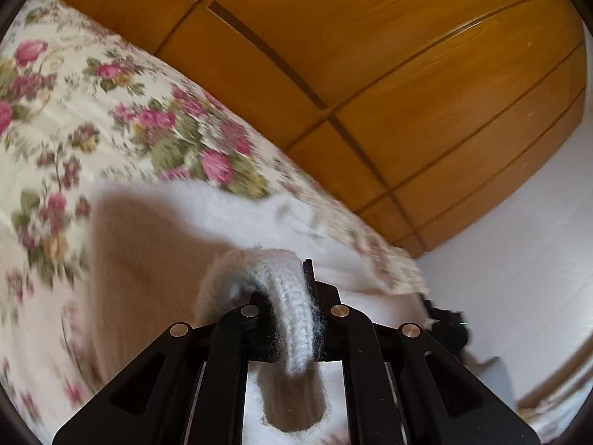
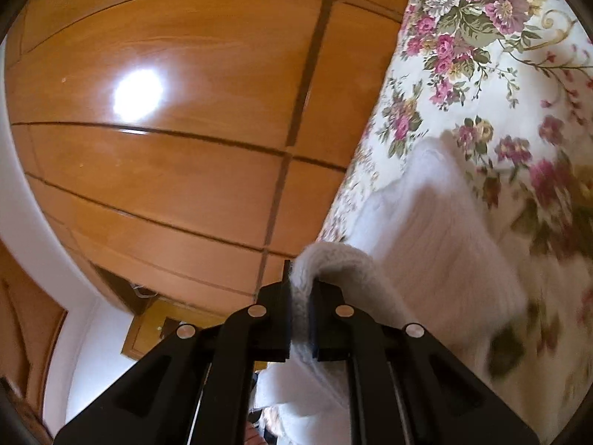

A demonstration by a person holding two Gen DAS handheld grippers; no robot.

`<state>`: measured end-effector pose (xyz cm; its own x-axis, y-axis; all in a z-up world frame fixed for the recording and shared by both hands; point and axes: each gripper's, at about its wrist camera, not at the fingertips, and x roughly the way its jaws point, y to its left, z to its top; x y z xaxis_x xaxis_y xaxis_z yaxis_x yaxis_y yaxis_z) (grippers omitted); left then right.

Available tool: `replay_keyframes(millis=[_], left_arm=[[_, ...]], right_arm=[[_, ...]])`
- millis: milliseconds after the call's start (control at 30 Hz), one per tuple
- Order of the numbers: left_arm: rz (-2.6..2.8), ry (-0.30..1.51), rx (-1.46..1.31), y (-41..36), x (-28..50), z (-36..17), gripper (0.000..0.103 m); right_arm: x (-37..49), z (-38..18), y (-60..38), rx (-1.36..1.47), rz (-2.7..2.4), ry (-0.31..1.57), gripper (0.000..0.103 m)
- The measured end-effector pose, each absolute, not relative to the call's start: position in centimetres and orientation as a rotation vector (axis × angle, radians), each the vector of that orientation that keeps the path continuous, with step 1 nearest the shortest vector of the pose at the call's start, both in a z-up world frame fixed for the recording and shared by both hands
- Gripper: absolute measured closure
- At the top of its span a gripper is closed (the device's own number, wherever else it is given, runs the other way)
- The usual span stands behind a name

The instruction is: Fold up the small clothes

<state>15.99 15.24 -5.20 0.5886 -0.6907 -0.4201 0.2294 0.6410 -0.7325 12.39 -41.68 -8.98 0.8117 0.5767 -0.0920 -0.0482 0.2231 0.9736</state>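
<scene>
A white fuzzy knit garment hangs between my two grippers above a floral bedspread. My left gripper is shut on a ribbed edge of the garment, which loops over the fingers. My right gripper is shut on another edge of the same garment, which drapes down to the right over the bedspread. Both views are tilted and blurred.
A glossy wooden wardrobe with dark grooves stands beyond the bed and fills much of the right wrist view. A white wall is at the right. A dark object sits past the bed's corner.
</scene>
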Motion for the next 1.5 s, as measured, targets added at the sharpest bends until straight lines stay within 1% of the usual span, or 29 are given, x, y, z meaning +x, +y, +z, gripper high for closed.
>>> replay_keyframes(millis=[133,167,200,267,300,367,533,567,600,667,700,733,767,800,833,867,900,933,1000,1067,1133,1200,1233,1300,1333,1433,1500], left_arm=[[-0.509,0.795,-0.626,14.1,18.5,-7.4,0.096],[-0.498,0.808,-0.625,14.0,18.9,-8.1,0.096],[-0.483,0.83,-0.636,14.0,19.3,-9.1,0.092],[-0.479,0.839,-0.676,14.2,19.7,-10.6,0.091],[-0.494,0.814,-0.702,14.6,19.6,-11.2,0.091],[-0.523,0.767,-0.707,15.0,19.1,-11.6,0.091],[-0.541,0.731,-0.717,15.4,18.4,-11.6,0.091],[-0.539,0.725,-0.714,15.5,18.2,-11.5,0.09],[-0.544,0.717,-0.711,15.6,17.9,-11.4,0.085],[-0.558,0.69,-0.7,15.5,17.4,-10.9,0.069],[-0.561,0.676,-0.693,15.3,17.2,-10.5,0.051],[-0.563,0.66,-0.678,15.2,16.6,-10.0,0.037],[-0.558,0.664,-0.662,14.9,16.3,-9.4,0.033],[-0.559,0.669,-0.65,14.4,16.3,-8.9,0.025],[-0.57,0.674,-0.642,14.0,16.2,-8.2,0.021],[-0.584,0.678,-0.65,13.7,16.3,-7.8,0.021],[-0.599,0.687,-0.666,13.5,16.4,-7.6,0.02],[-0.601,0.71,-0.684,13.2,16.8,-7.3,0.017],[-0.597,0.751,-0.719,12.9,17.8,-7.2,0.016],[-0.596,0.751,-0.757,12.9,18.7,-7.0,0.016],[-0.569,0.732,-0.798,13.4,19.7,-6.8,0.015],[-0.503,0.707,-0.836,14.2,20.4,-7.1,0.01],[-0.437,0.706,-0.838,14.6,20.8,-7.4,0.01],[-0.381,0.729,-0.823,15.1,21.4,-8.3,0.01],[-0.379,0.734,-0.815,15.1,21.4,-8.6,0.01],[-0.386,0.7,-0.72,14.3,20.2,-8.4,0.01],[-0.373,0.692,-0.623,13.2,19.3,-8.3,0.01]], right_arm=[[15.0,-11.4,-41.8,1.271,0.339,0.547,0.094],[15.3,-12.2,-41.9,1.287,0.322,0.555,0.095],[15.6,-13.1,-42.0,1.299,0.31,0.554,0.096],[15.8,-13.5,-42.0,1.269,0.319,0.53,0.096],[15.8,-13.3,-41.8,1.22,0.326,0.517,0.096],[15.5,-12.9,-41.3,1.132,0.341,0.489,0.094],[14.4,-12.8,-40.7,1.101,0.393,0.416,0.081],[14.4,-12.7,-40.6,1.084,0.391,0.414,0.08],[14.2,-12.4,-40.3,1.064,0.381,0.419,0.077],[13.9,-11.5,-39.6,1.017,0.362,0.442,0.062],[14.1,-10.9,-39.1,0.993,0.369,0.449,0.043],[13.8,-10.0,-38.3,0.953,0.393,0.459,0.031],[13.7,-9.1,-37.6,0.919,0.42,0.472,0.028],[13.5,-8.5,-37.3,0.903,0.439,0.481,0.024],[13.3,-7.9,-36.9,0.894,0.472,0.496,0.022],[13.4,-7.5,-36.7,0.899,0.494,0.507,0.021],[13.6,-7.3,-36.5,0.912,0.515,0.524,0.016],[14.0,-7.2,-36.4,0.927,0.535,0.544,0.014],[15.5,-7.1,-36.2,0.957,0.572,0.603,0.013],[16.8,-6.9,-36.5,0.973,0.57,0.621,0.013],[17.8,-6.7,-37.0,0.996,0.553,0.598,0.013],[18.3,-7.3,-37.7,1.028,0.508,0.569,0.013],[18.4,-7.6,-38.1,1.039,0.48,0.565,0.013],[19.0,-8.8,-38.7,1.048,0.403,0.576,0.016],[19.1,-9.1,-38.7,1.042,0.389,0.577,0.019],[18.0,-9.4,-38.4,0.951,0.366,0.541,0.022],[17.4,-9.1,-37.0,0.804,0.334,0.536,0.023]])
